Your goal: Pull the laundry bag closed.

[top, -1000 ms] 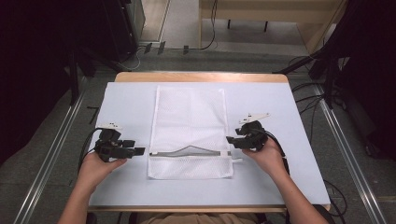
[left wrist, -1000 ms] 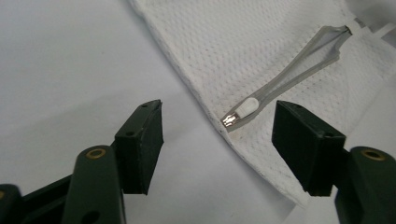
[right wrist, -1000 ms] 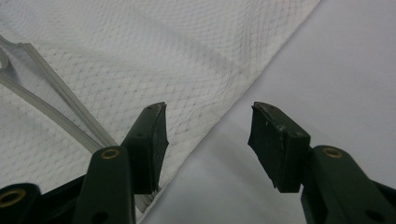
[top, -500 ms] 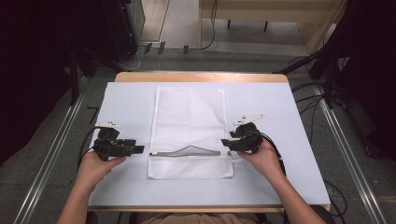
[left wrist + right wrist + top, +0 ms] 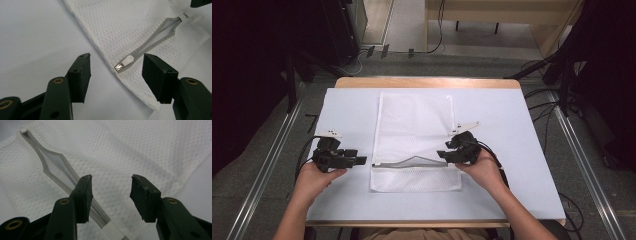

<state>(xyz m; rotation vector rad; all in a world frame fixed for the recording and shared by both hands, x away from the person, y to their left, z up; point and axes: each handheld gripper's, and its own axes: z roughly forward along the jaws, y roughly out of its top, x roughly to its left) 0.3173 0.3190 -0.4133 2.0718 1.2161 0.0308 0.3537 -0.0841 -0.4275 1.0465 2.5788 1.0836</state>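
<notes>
While one white mesh bag (image 5: 414, 142) lies flat mid-table on the pale sheet (image 5: 512, 130), I hold two claws, both with jaws apart and gripping nothing. My left claw (image 5: 357, 161) sits just off the bag's left edge, the zipper pull (image 5: 123, 64) showing between its jaws; my right claw (image 5: 443, 154) hovers over the bag's right edge, by the zipper's (image 5: 53, 165) end. Bare sheet lies open on both sides of the bag.

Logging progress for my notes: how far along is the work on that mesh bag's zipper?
Done: mesh bag lies flat, its zipper open. In hand: nothing; left gripper is open around the zipper pull, right gripper is open over the zipper's other end. Left: any grasp or pull.
</notes>
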